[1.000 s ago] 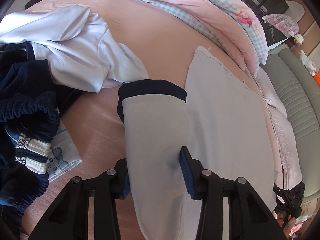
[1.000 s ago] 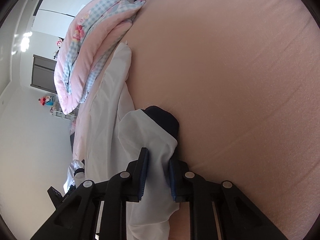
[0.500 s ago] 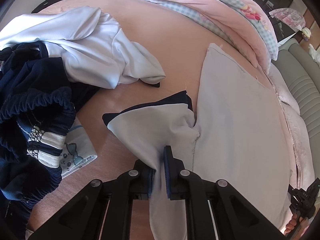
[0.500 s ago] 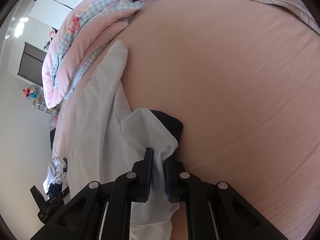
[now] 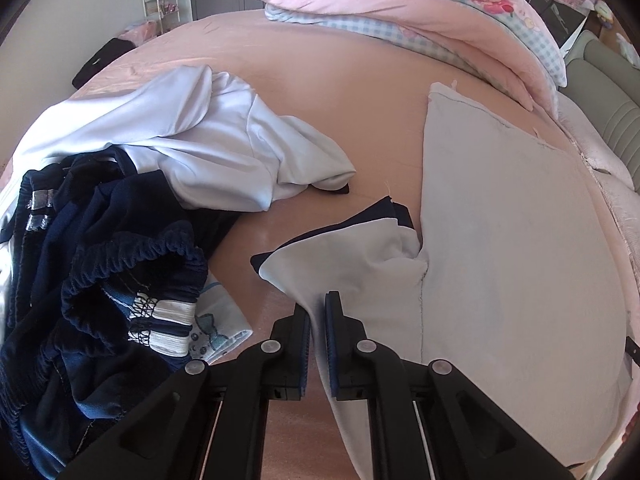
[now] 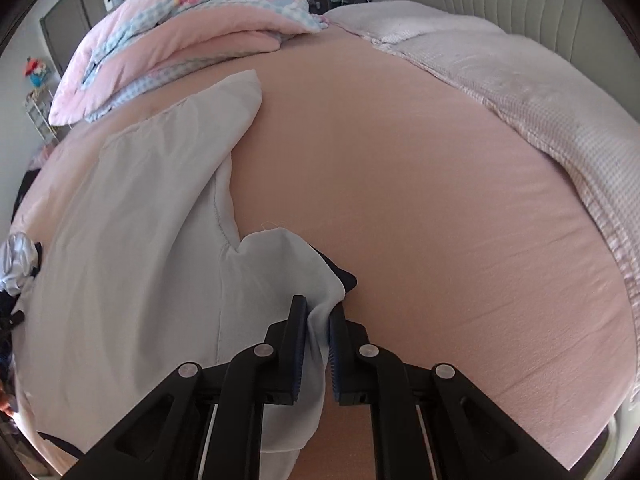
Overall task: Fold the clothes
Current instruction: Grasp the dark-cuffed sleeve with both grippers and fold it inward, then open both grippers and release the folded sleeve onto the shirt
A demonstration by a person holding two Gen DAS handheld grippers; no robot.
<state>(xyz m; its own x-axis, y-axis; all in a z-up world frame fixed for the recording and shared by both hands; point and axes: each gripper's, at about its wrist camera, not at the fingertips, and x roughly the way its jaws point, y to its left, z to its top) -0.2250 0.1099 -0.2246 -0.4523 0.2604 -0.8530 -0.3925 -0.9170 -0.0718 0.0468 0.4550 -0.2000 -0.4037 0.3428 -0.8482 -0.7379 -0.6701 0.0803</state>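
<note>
- Pale grey cloth, a shirt (image 5: 520, 240) with navy-cuffed sleeves, lies spread flat on the bed (image 6: 440, 200); its long axis runs away from both tools toward the far edge, where a folded pink quilt (image 5: 420, 12) sits.
- Left tool (image 5: 317, 320) is clenched on the left sleeve (image 5: 352, 256), which sticks out sideways from the body, cuff toward the heap.
- Right tool (image 6: 318, 320) is pinched on the right sleeve (image 6: 288, 264), cuff pointing toward the bare side of the bed.
- Each tool sits at its own side of the shirt's near end, so both sleeves look placed to be carried inward over the body.
- Pink sheet is smooth, with free room to the right; to the left a heap of navy clothes (image 5: 100, 260) and a white garment (image 5: 192, 140) lies near, apart from the shirt.
</note>
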